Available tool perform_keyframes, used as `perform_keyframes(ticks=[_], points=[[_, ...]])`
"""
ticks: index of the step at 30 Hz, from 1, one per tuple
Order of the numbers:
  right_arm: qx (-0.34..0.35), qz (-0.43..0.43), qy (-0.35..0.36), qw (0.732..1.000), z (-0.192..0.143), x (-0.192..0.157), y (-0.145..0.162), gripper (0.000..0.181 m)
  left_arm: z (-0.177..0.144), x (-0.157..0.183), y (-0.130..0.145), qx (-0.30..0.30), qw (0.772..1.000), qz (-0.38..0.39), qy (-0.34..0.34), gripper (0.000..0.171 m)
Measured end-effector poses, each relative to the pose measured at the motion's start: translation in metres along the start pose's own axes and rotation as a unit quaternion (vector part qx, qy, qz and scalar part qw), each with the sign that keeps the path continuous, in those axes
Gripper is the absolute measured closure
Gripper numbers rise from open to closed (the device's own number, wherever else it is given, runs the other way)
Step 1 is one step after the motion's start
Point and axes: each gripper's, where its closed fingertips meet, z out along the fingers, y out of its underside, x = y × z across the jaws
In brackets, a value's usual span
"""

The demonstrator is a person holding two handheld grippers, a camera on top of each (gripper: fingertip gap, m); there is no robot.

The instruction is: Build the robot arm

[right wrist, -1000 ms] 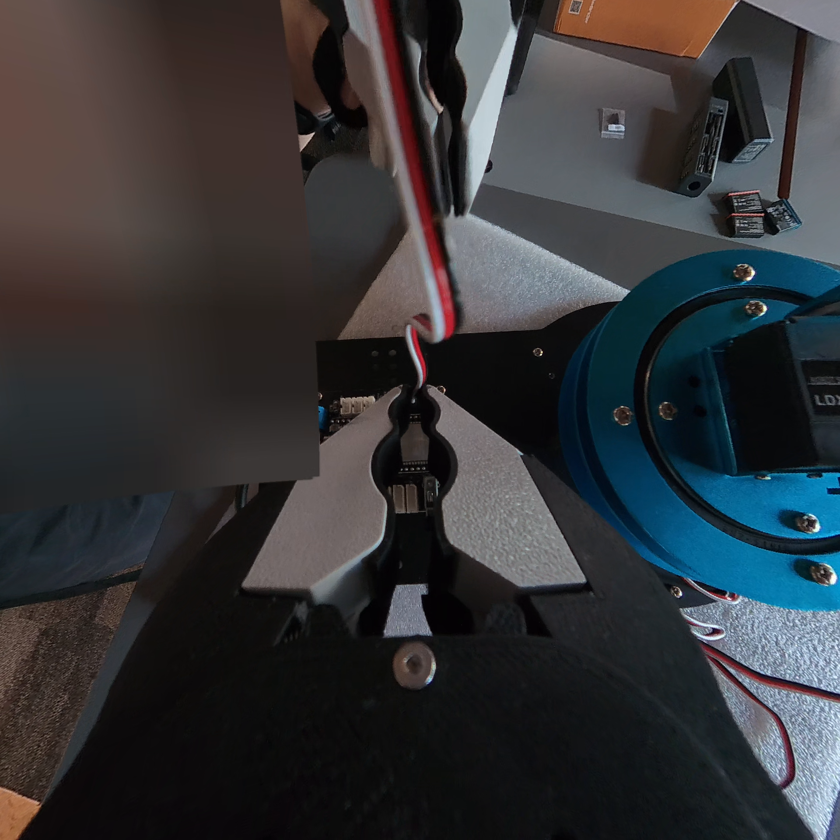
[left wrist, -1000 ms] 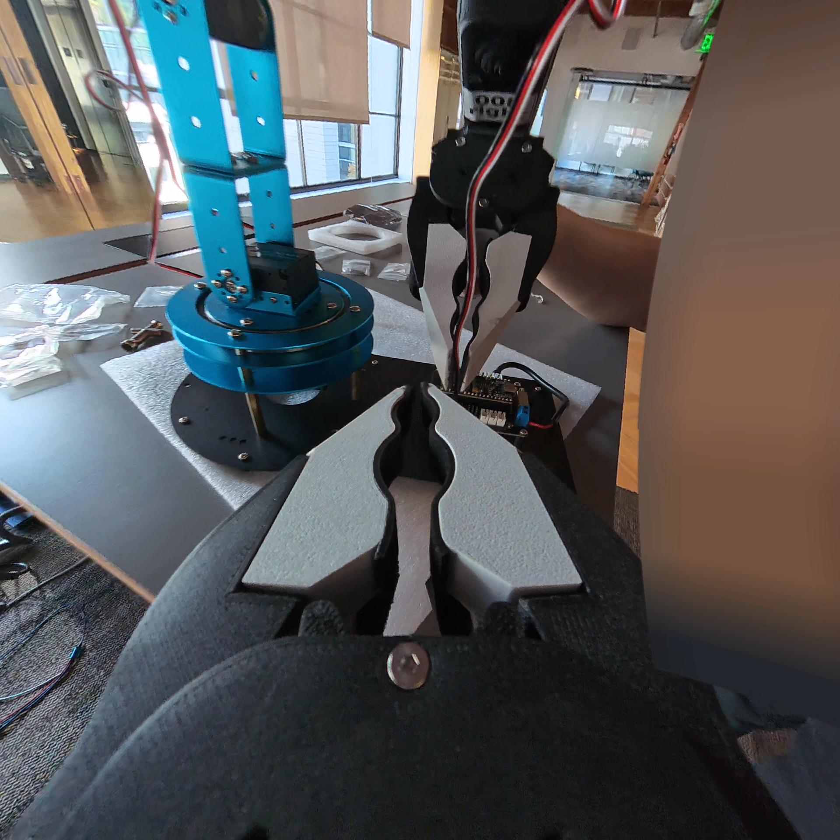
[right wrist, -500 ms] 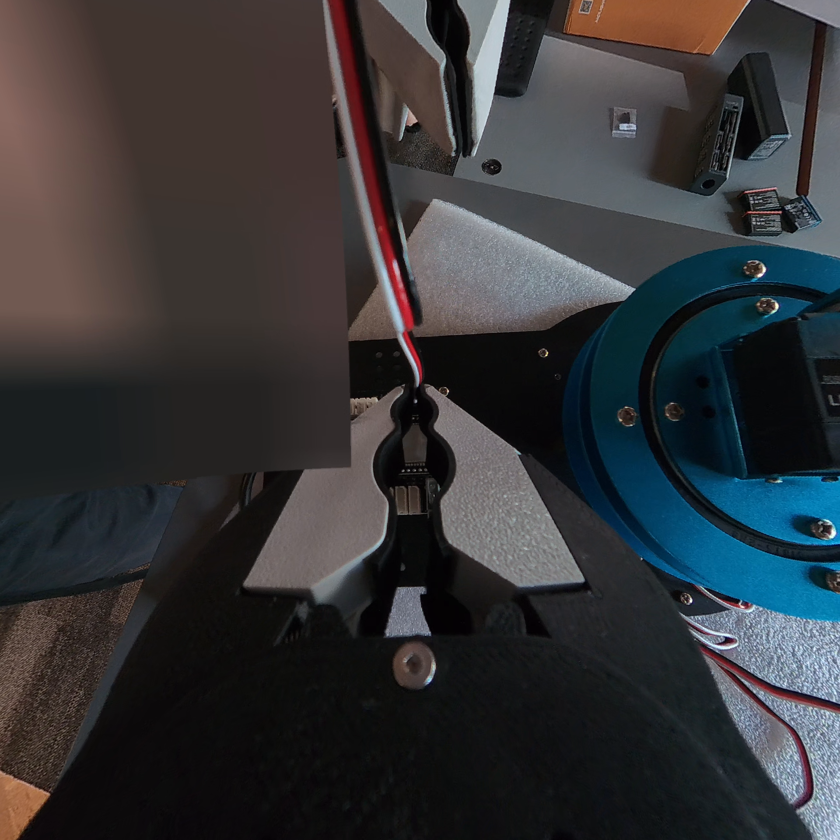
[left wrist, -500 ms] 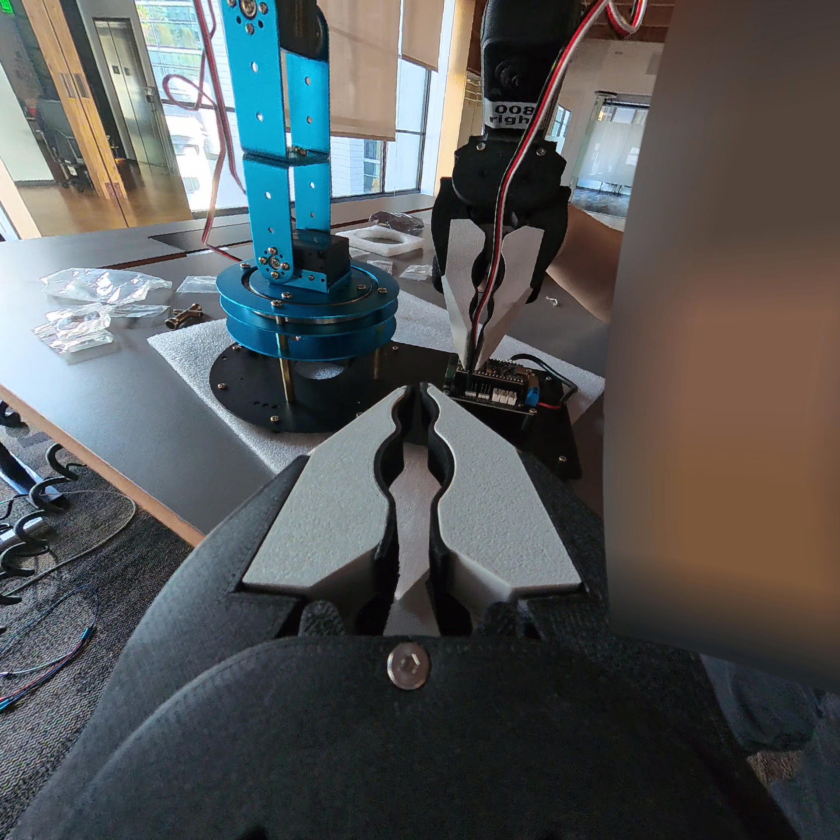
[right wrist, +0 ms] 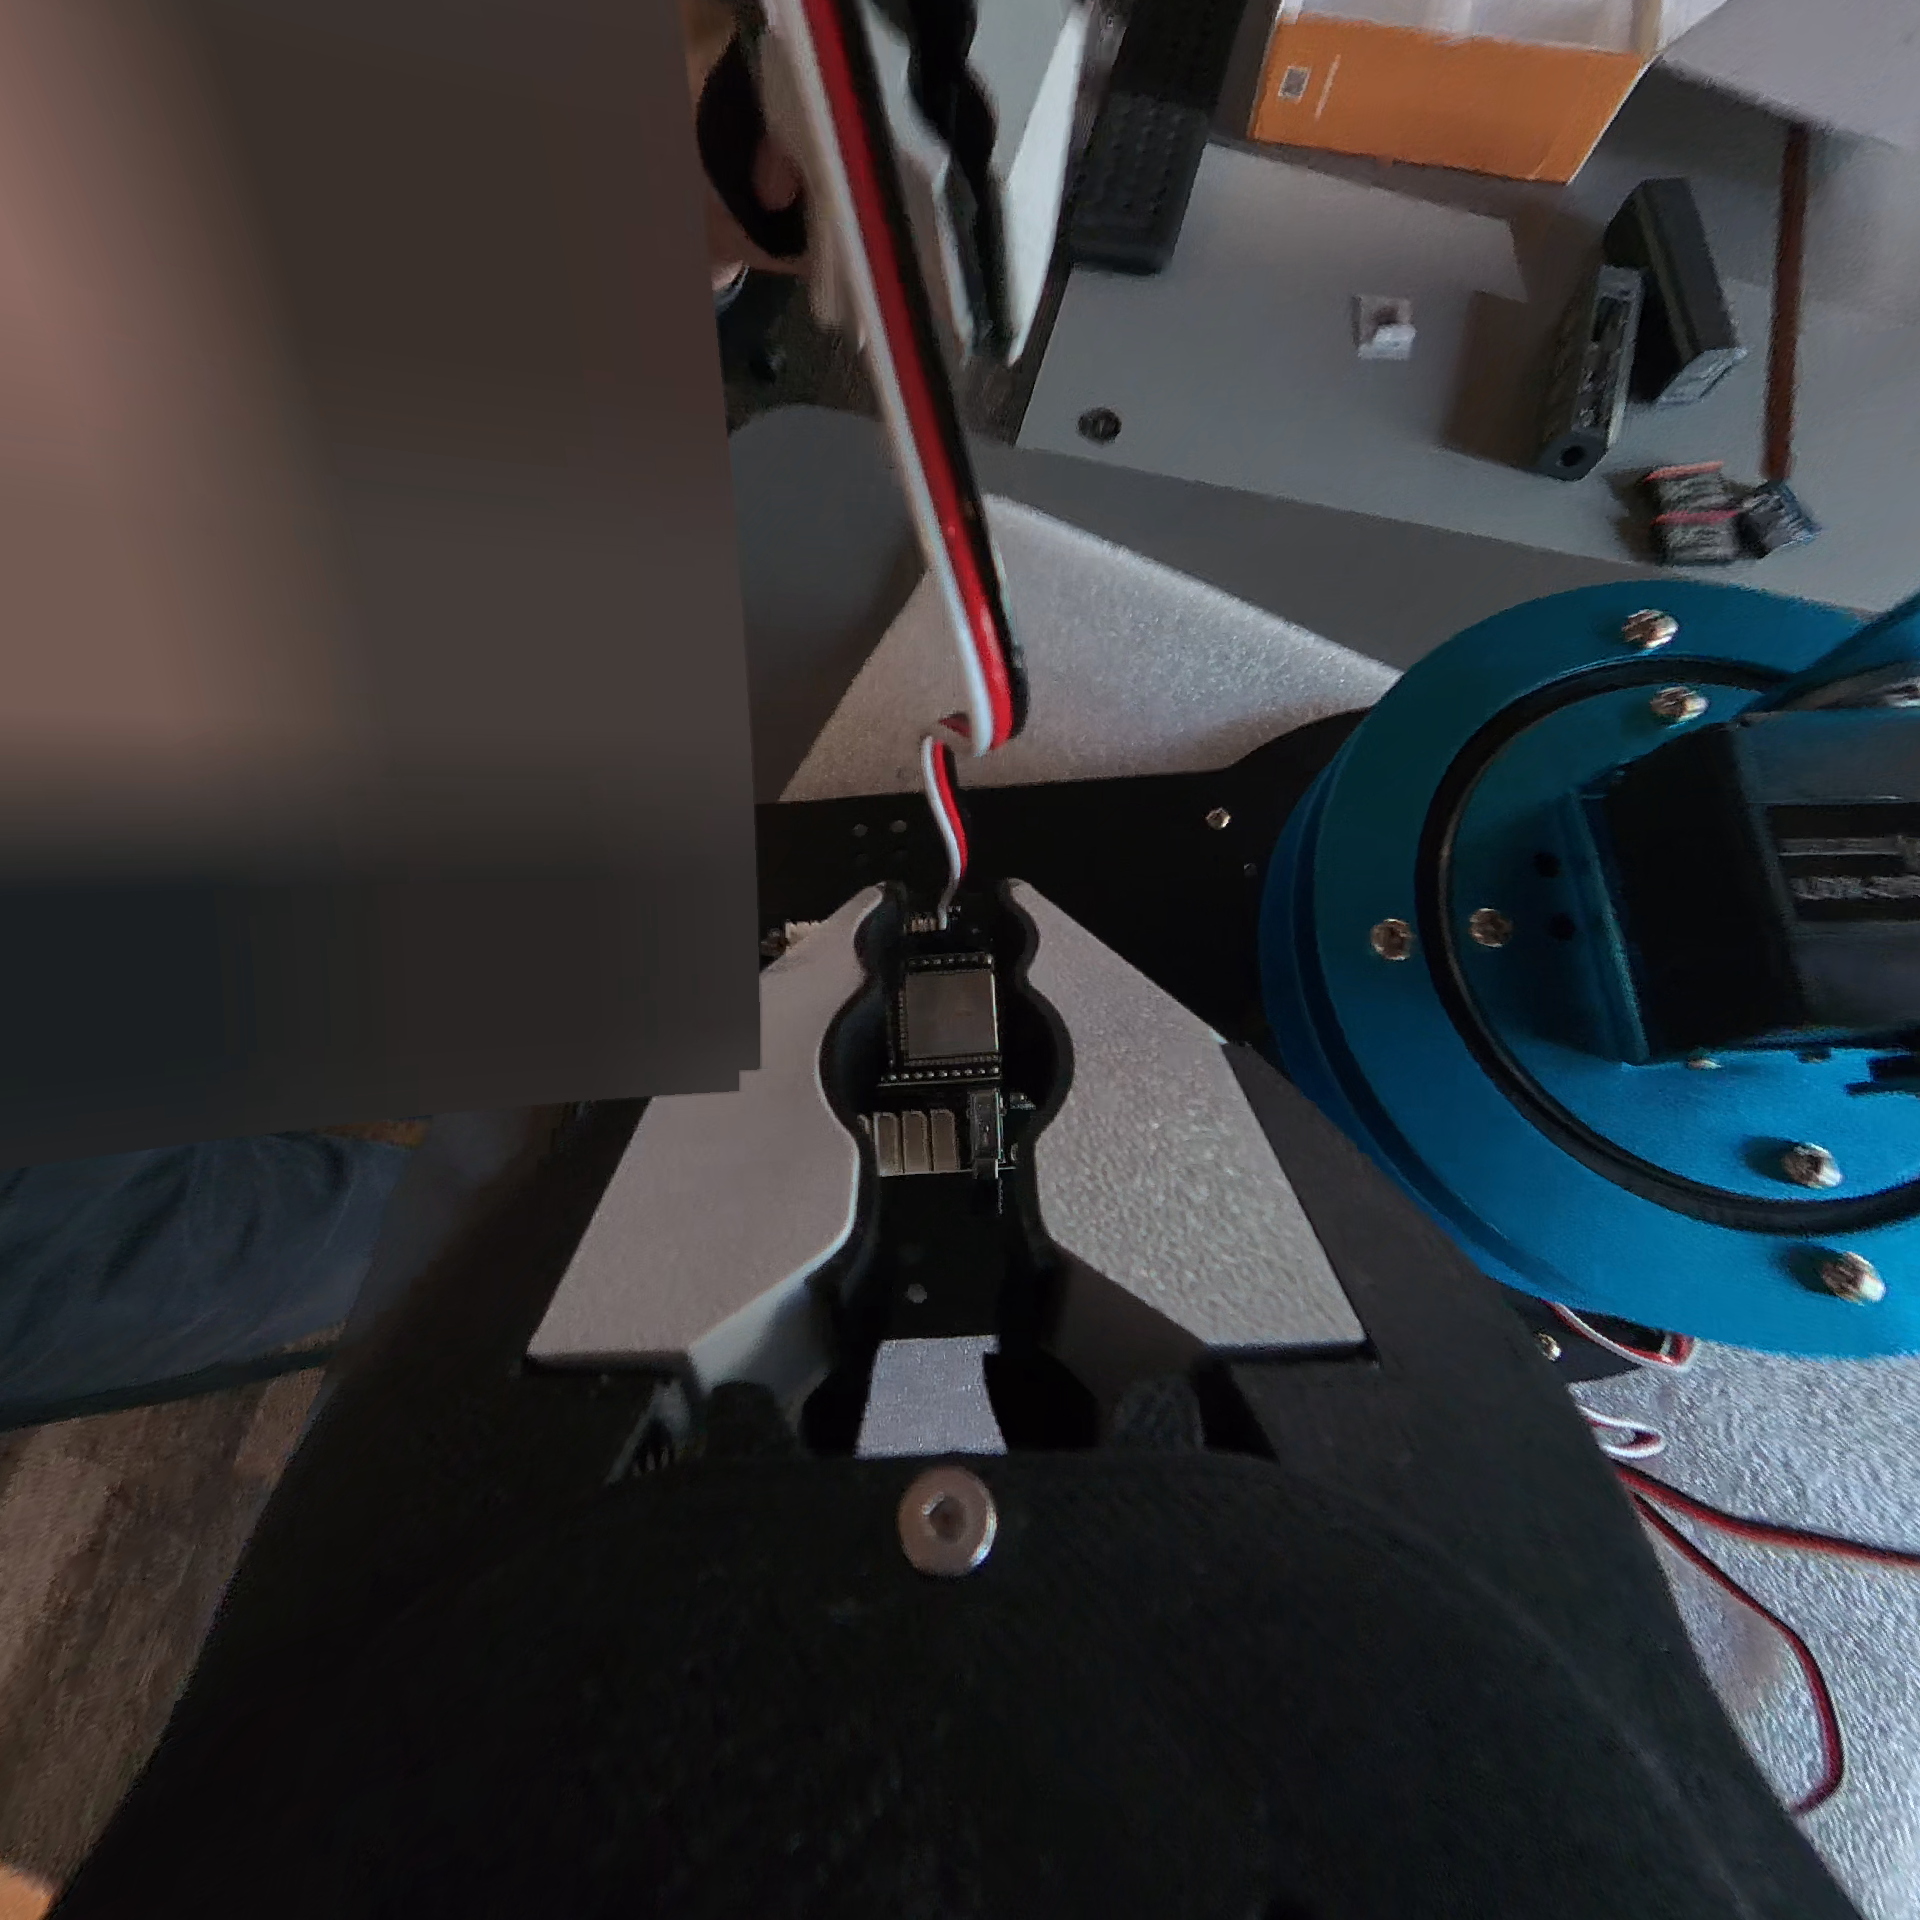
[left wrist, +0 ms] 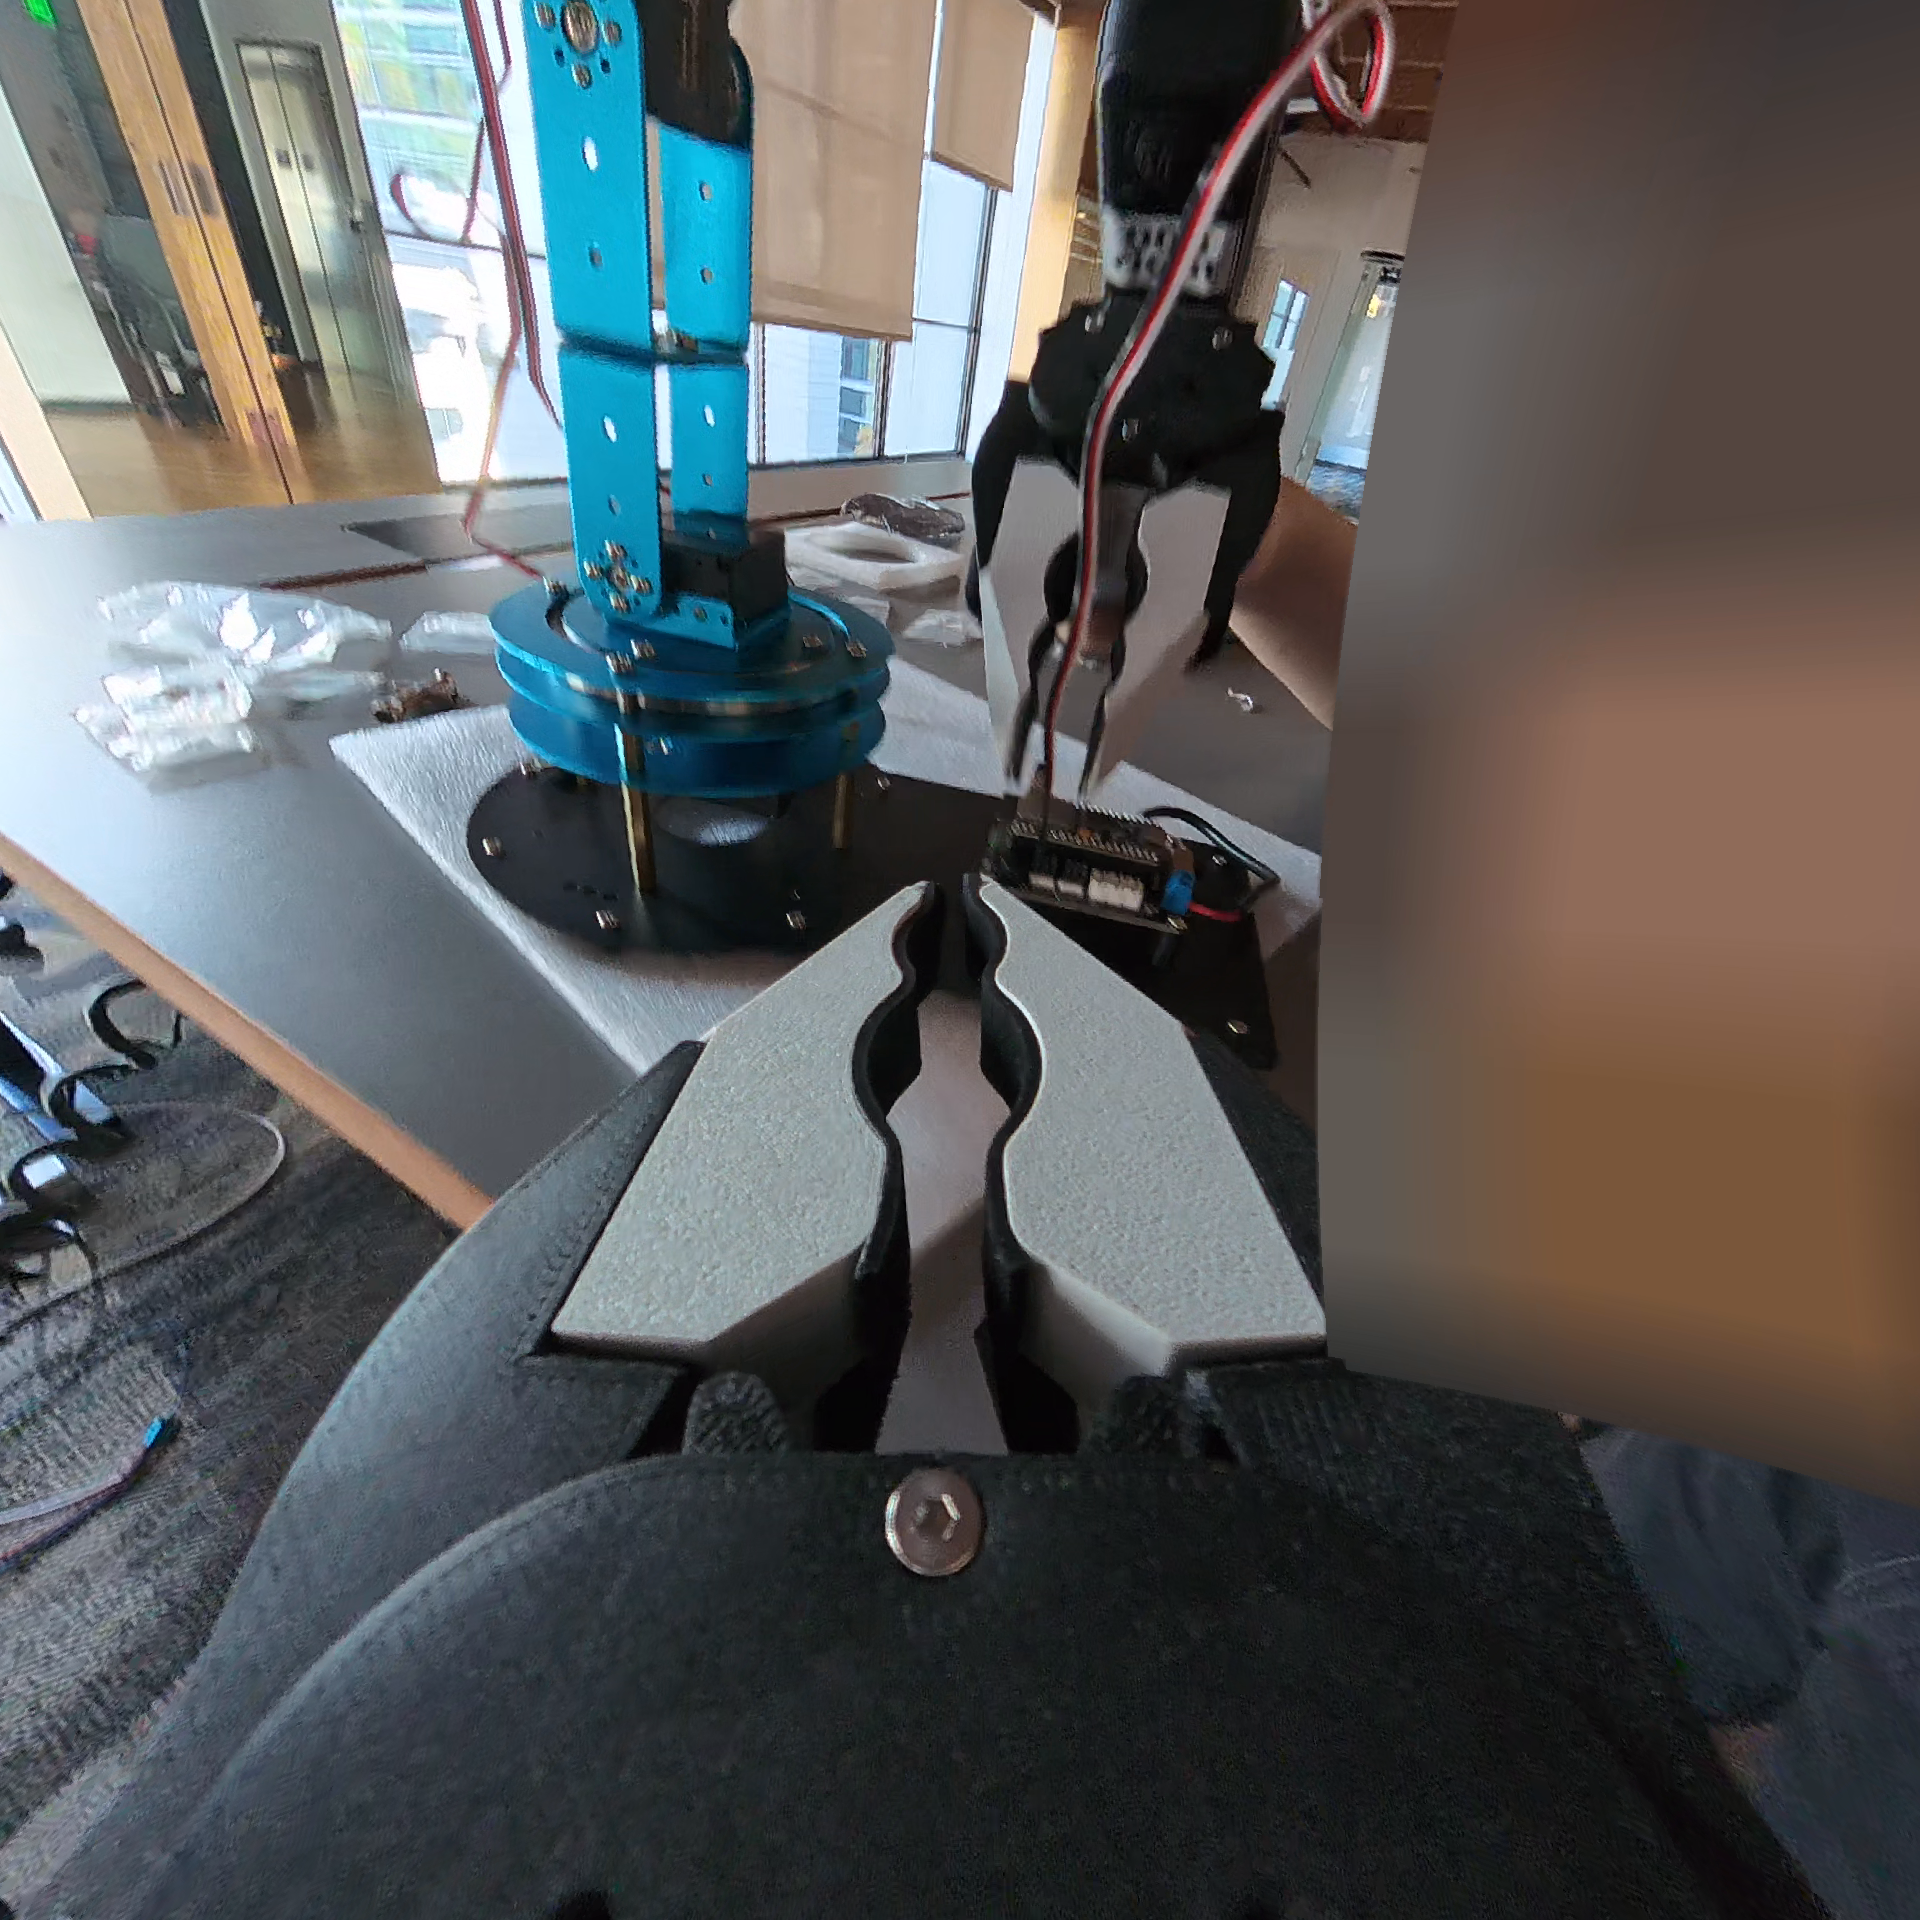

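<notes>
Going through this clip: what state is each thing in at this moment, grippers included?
Left gripper: shut, empty.
Right gripper: slightly open, tips either side of the wire, just above the board.
Wire: hangs from above, end at the board, seemingly plugged in.
Board: flat on the black plate.
Blue arm: upright on its turntable.
Foam sheet: flat under the plate.

I'm in an office workspace doubling as an electronics bench: a long dark table (left wrist: 260,883) with a wood edge, grey patterned carpet (left wrist: 125,1351), tall windows (left wrist: 457,239) with roller blinds (left wrist: 831,156) and wood-panelled doors (left wrist: 208,260) beyond. On the table stands a blue kit robot arm (left wrist: 665,436) on white foam sheet (left wrist: 436,769), a circuit board (left wrist: 1091,862) beside it, plastic parts bags (left wrist: 208,644) scattered about.
</notes>
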Motion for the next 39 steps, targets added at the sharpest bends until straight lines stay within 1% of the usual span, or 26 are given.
perform_keyframes(ticks=[3, 6, 8, 10, 12, 13, 15, 17, 19, 22, 26, 28, 29, 30, 32, 34, 35, 37, 39], points=[[0.032, 0.009, 0.024, 0.999, -0.015, 0.0, -0.005, 0.158, -0.015, 0.008, 0.012, -0.011, 1.0, -0.02, -0.014, 0.166], [0.064, 0.036, 0.067, 0.995, -0.04, 0.0, 0.0, 0.153, -0.044, 0.023, 0.024, -0.021, 0.998, -0.035, -0.046, 0.163], [0.092, 0.064, 0.104, 0.988, -0.064, -0.007, 0.01, 0.149, -0.068, 0.039, 0.028, -0.024, 0.997, -0.032, -0.073, 0.162], [0.125, 0.096, 0.161, 0.974, -0.097, -0.022, 0.021, 0.145, -0.095, 0.057, 0.027, -0.032, 0.993, -0.021, -0.109, 0.159], [0.145, 0.119, 0.242, 0.952, -0.137, -0.047, 0.037, 0.138, -0.119, 0.079, 0.021, -0.035, 0.991, -0.018, -0.13, 0.155], [0.142, 0.125, 0.29, 0.938, -0.158, -0.064, 0.048, 0.135, -0.129, 0.09, 0.019, -0.043, 0.989, -0.021, -0.141, 0.153], [0.137, 0.147, 0.381, 0.902, -0.198, -0.104, 0.069, 0.134, -0.146, 0.114, 0.01, -0.05, 0.986, -0.033, -0.153, 0.145], [0.117, 0.186, 0.448, 0.867, -0.231, -0.15, 0.091, 0.131, -0.158, 0.136, -0.005, -0.048, 0.985, -0.036, -0.161, 0.145], [0.134, 0.225, 0.484, 0.835, -0.257, -0.191, 0.1, 0.13, -0.163, 0.158, -0.024, -0.033, 0.987, -0.032, -0.156, 0.144], [0.161, 0.241, 0.531, 0.796, -0.298, -0.233, 0.104, 0.125, -0.155, 0.181, -0.049, -0.035, 0.989, -0.02, -0.144, 0.144], [0.18, 0.234, 0.577, 0.761, -0.351, -0.279, 0.111, 0.125, -0.12, 0.199, -0.087, -0.02, 0.991, 0.021, -0.128, 0.146], [0.181, 0.232, 0.599, 0.745, -0.373, -0.301, 0.125, 0.126, -0.098, 0.2, -0.099, -0.009, 0.99, 0.035, -0.134, 0.148], [0.179, 0.236, 0.603, 0.741, -0.381, -0.312, 0.135, 0.128, -0.087, 0.2, -0.104, -0.004, 0.99, 0.036, -0.138, 0.149], [0.177, 0.241, 0.6, 0.742, -0.387, -0.324, 0.145, 0.134, -0.075, 0.199, -0.106, -0.001, 0.99, 0.033, -0.139, 0.15], [0.178, 0.25, 0.591, 0.746, -0.399, -0.345, 0.169, 0.149, -0.053, 0.19, -0.102, -0.005, 0.987, 0.026, -0.158, 0.155], [0.219, 0.261, 0.575, 0.743, -0.414, -0.354, 0.188, 0.155, -0.035, 0.173, -0.088, -0.016, 0.98, 0.006, -0.196, 0.16], [0.249, 0.271, 0.554, 0.746, -0.417, -0.355, 0.195, 0.158, -0.027, 0.166, -0.079, -0.023, 0.977, -0.01, -0.21, 0.162], [0.289, 0.274, 0.511, 0.762, -0.416, -0.35, 0.205, 0.163, -0.013, 0.158, -0.063, -0.031, 0.974, -0.04, -0.219, 0.169], [0.293, 0.264, 0.49, 0.778, -0.408, -0.333, 0.216, 0.168, -0.002, 0.153, -0.05, -0.028, 0.973, -0.069, -0.218, 0.171]])
